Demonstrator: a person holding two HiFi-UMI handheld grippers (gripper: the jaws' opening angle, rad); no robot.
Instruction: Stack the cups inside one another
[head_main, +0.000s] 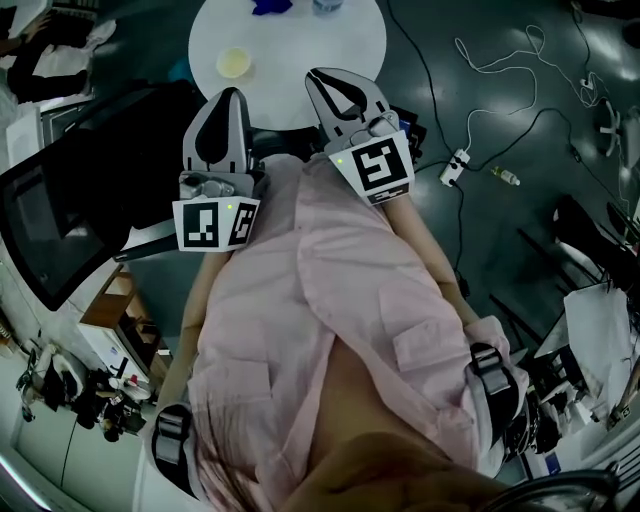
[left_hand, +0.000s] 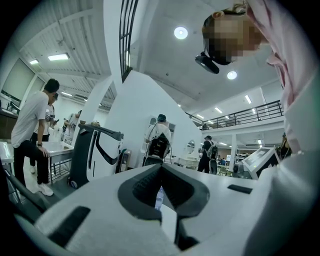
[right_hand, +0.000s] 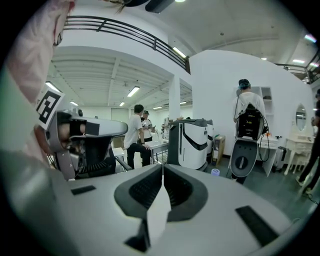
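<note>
Right gripper view shows the right gripper (right_hand: 162, 172) with its 2 jaws pressed together and nothing between them. In the left gripper view the left gripper (left_hand: 161, 170) is the same: tips meeting, empty.

From the head view, both are held side by side at the person's chest, against a pink shirt (head_main: 330, 320). Each carries its marker cube, and both point towards a round white table (head_main: 300, 40).

1 pale yellow cup (head_main: 233, 63) stands on the table near its left edge, just beyond the left gripper's tips and apart from both grippers. Whether it is 1 cup or several nested cannot be told. A blue thing (head_main: 270, 6) lies at the table's far edge.

Around the table the floor is dark. White cables (head_main: 500, 62) trail across it to a power strip (head_main: 455, 162) on the right, and a black chair (head_main: 60, 215) sits to the left.

The room is a tall white hall with ceiling lights and a railed upper gallery (left_hand: 245, 116). A white-and-black machine (right_hand: 192, 142) stands on the floor. Near it are a person in a white T-shirt (left_hand: 31, 125) at a bench and a person wearing a black backpack (right_hand: 248, 117). Nothing lies between the grippers and the cup.
</note>
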